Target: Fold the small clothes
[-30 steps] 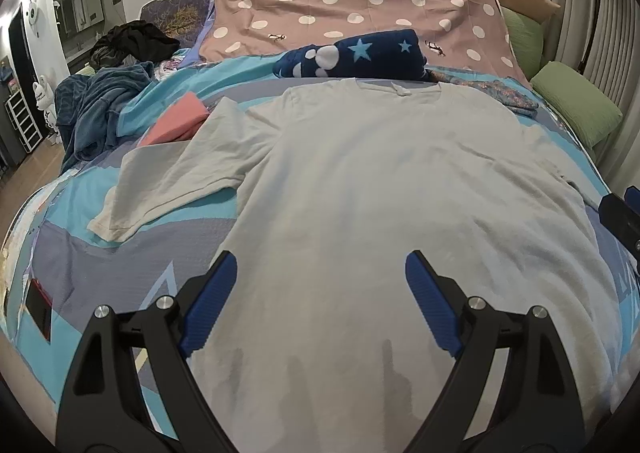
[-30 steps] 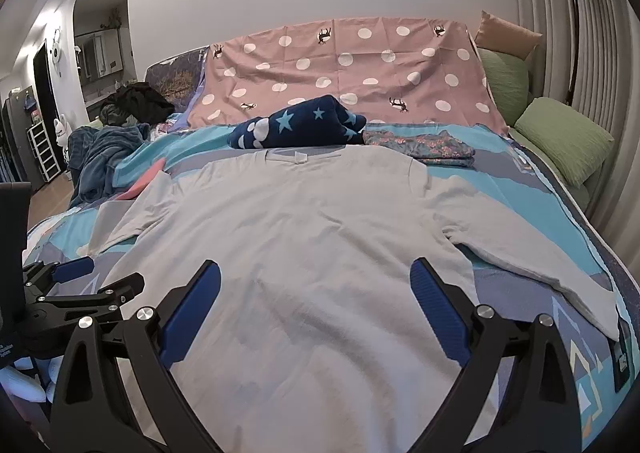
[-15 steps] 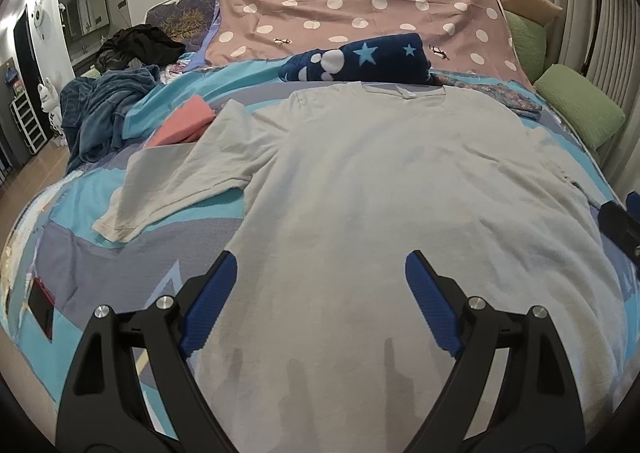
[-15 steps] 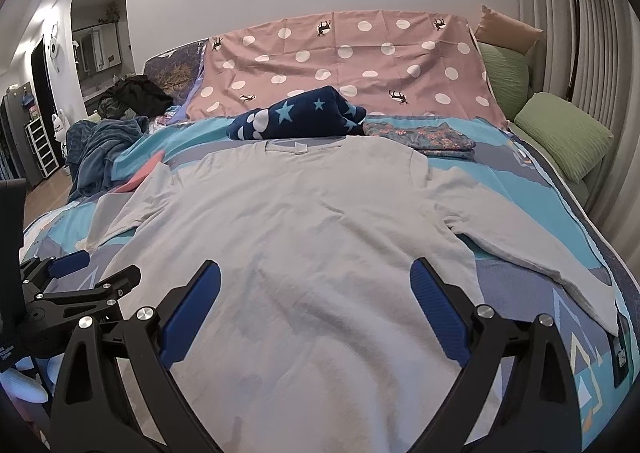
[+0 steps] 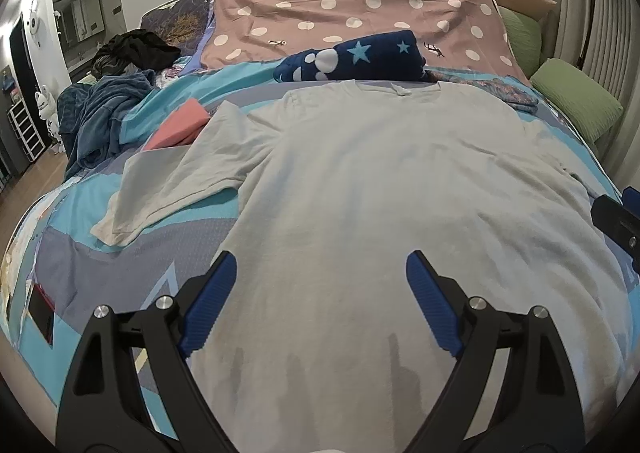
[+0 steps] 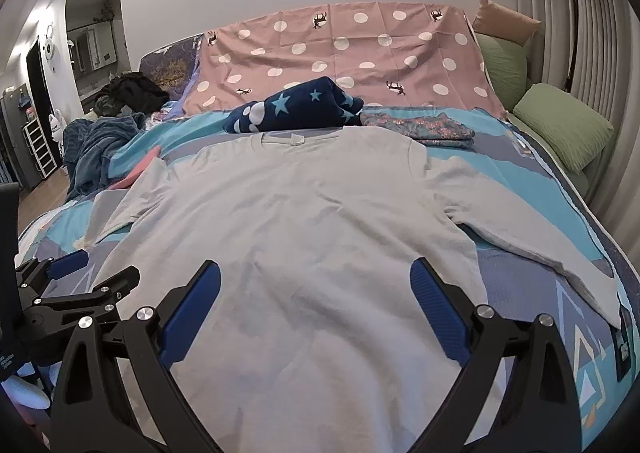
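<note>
Both of our tools are spread wide with nothing between the pads. We see the left hand-held gripper [image 5: 317, 277] hanging over the lower part of a pale grey T-shirt [image 5: 380, 189], its blue fingers [image 5: 208, 305] apart and clear of the cloth. We see the right hand-held gripper [image 6: 316, 285] just the same, open above the shirt's lower half, gripping nothing.

We find the T-shirt lying flat and face up on the bed, over a quilt [image 5: 120, 269] patterned in light blue and grey. Its collar [image 6: 294, 139] points away from us toward the headboard end, and both short sleeves are spread outward. We note that the sleeve on the left [image 5: 168, 189] is slightly rumpled, while the one on the right [image 6: 540, 237] stretches toward the edge of the bed.

Just beyond the collar we see a rolled navy blanket with stars [image 5: 360, 57], and beside it a folded flowered cloth [image 6: 424, 127]. Behind those hangs a pink sheet with white dots [image 6: 360, 53]. To the right we see green pillows [image 6: 560, 125] against the ribbed wall. On the left side lie a crumpled dark blue blanket [image 5: 96, 117], a pink folded piece [image 5: 180, 125] near the left sleeve, and a heap of black clothing [image 5: 136, 49] further back.
</note>
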Motion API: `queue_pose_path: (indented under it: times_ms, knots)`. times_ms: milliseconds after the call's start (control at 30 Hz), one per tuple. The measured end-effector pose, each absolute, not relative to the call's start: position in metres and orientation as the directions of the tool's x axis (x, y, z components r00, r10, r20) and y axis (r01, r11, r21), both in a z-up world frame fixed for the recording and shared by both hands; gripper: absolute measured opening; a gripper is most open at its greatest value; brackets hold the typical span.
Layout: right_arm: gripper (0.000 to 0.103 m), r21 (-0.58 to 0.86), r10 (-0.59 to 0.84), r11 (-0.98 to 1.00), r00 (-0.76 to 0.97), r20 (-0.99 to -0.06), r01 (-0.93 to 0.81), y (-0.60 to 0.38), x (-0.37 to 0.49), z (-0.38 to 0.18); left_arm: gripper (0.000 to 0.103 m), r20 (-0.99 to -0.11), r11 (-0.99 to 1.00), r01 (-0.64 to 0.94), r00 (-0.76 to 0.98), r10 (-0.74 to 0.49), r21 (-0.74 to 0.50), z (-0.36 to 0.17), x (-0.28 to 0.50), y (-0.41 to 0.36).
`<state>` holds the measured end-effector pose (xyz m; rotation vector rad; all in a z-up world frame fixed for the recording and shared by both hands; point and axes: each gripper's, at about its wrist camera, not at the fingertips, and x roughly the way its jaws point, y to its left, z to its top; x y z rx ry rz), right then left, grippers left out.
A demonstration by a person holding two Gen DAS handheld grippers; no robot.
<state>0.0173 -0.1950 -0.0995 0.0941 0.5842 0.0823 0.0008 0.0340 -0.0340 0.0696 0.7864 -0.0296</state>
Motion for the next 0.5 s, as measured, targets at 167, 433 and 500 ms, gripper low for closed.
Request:
queue_pose_path:
  times_ms: [167,433,500]
  knots:
    - [0.096,0.111,0.102,0.993,0.83,-0.548,-0.048,-0.1949,0.0171,-0.0995,0.088,-0.72,0.997,0.059,0.694,-0.001,0.056,-0.0399,0.0017,0.0341]
    - [0.096,0.118,0.102,0.992,0.826,-0.554,-0.043,-0.1974,0.0177,-0.1004,0.088,-0.726,0.997,0.044,0.688,0.01,0.056,-0.0436,0.0038,0.0404]
    - [0.096,0.12,0.101,0.992,0.825,-0.556,-0.041,-0.1979,0.0181,-0.1012,0.088,-0.73,0.998,0.039,0.683,0.013,0.054,-0.0451,0.0042,0.0438]
